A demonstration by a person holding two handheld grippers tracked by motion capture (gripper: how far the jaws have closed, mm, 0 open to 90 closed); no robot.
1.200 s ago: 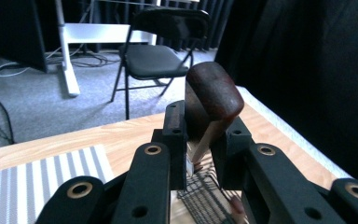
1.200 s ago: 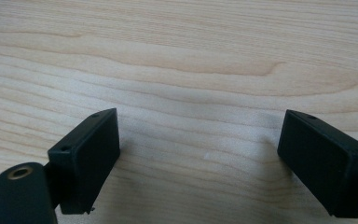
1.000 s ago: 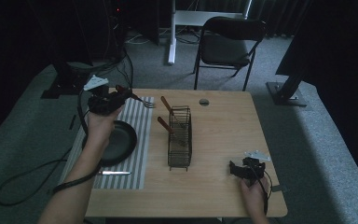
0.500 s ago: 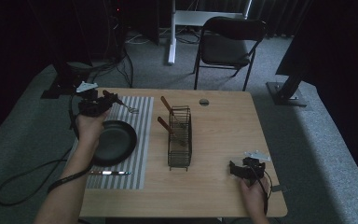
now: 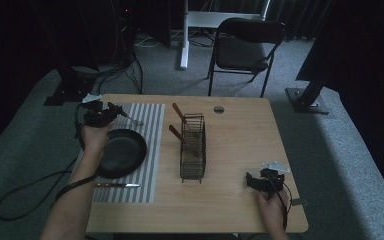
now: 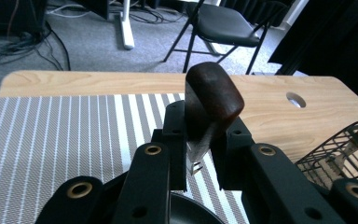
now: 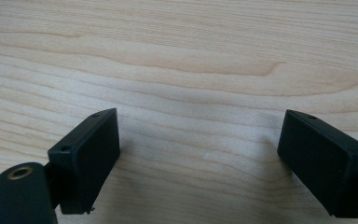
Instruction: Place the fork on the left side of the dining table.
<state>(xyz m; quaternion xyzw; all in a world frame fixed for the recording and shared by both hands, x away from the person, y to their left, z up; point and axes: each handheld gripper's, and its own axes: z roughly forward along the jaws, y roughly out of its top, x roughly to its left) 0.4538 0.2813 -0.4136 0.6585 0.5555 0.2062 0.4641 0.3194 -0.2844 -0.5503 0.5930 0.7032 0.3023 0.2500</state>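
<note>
So the left gripper (image 6: 200, 158) has its jaws clamped tight on a fork (image 6: 207, 112), the dark brown wooden handle sticking up and forward past the fingertips (image 6: 175, 123) and the metal tines poking down in the gap between them. In the high view that left gripper (image 5: 111, 111) is up over the far left corner of the striped placemat (image 5: 145, 125), with the fork (image 5: 126, 115) reaching off to the right of the jaws. Just under and behind the fingers sits a black pan (image 5: 122, 152) on the mat, and you can catch its rim (image 6: 191, 212) at the bottom of the left gripper view too. A knife (image 5: 117, 185) lies on the mat's near edge, well back from the jaws. Off to the right of the fingers is a black wire basket (image 5: 192, 147) with a couple of wooden-handled utensils (image 5: 180, 115) leaning in it; a corner of that basket (image 6: 340, 154) shows up on the right of the left gripper view. The right gripper (image 7: 198, 158) is wide open, nothing between its fingers (image 7: 86, 156), just bare wooden table (image 7: 191, 60) ahead of them. From above, the right gripper (image 5: 256, 181) sits near the table's front right corner, well apart from the basket.
</note>
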